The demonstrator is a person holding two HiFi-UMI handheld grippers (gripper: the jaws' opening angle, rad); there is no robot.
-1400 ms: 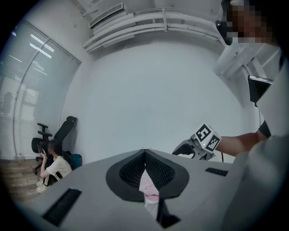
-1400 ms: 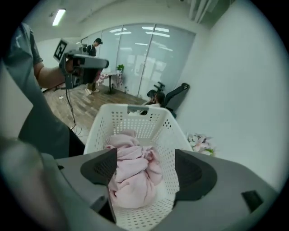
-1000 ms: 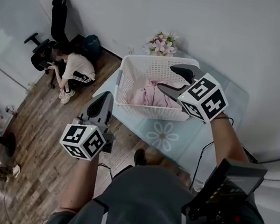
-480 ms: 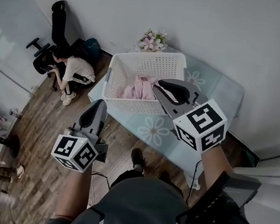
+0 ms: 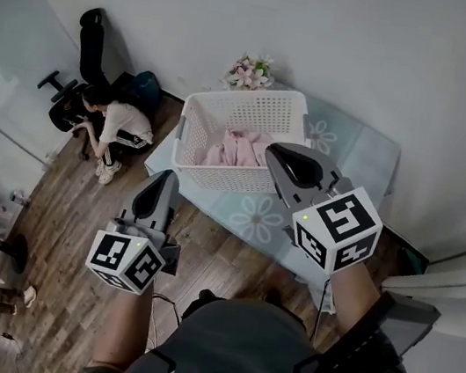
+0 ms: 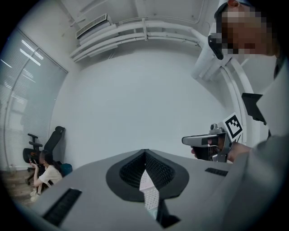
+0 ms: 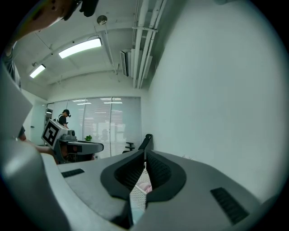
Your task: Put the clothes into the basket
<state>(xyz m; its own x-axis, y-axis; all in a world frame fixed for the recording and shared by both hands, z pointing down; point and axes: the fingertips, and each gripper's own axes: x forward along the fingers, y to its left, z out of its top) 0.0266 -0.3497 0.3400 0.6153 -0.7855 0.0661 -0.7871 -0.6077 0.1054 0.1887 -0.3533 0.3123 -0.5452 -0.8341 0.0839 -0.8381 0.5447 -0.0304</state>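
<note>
A white mesh basket [image 5: 260, 110] stands on a glass table, and pink clothes [image 5: 240, 148] lie inside it. My right gripper [image 5: 273, 150] hovers just off the basket's near right corner with its jaws shut and nothing between them. Off the table's left edge, over the wooden floor, my left gripper [image 5: 166, 176] is shut and empty too. In the left gripper view the left gripper [image 6: 145, 152] has its jaws meeting, with basket mesh [image 6: 148, 191] showing below them. The right gripper [image 7: 145, 153] looks at mesh and a bit of pink cloth [image 7: 144, 187].
The glass table [image 5: 272, 219] carries a flower print and stands against a white wall. A bunch of flowers [image 5: 250, 73] sits behind the basket. A person [image 5: 119, 125] sits on the wooden floor beside an office chair [image 5: 91, 31] at the left.
The right gripper has drawn back from above the basket toward me, and its jaws have gone from open to shut. The left gripper has shifted slightly, staying shut.
</note>
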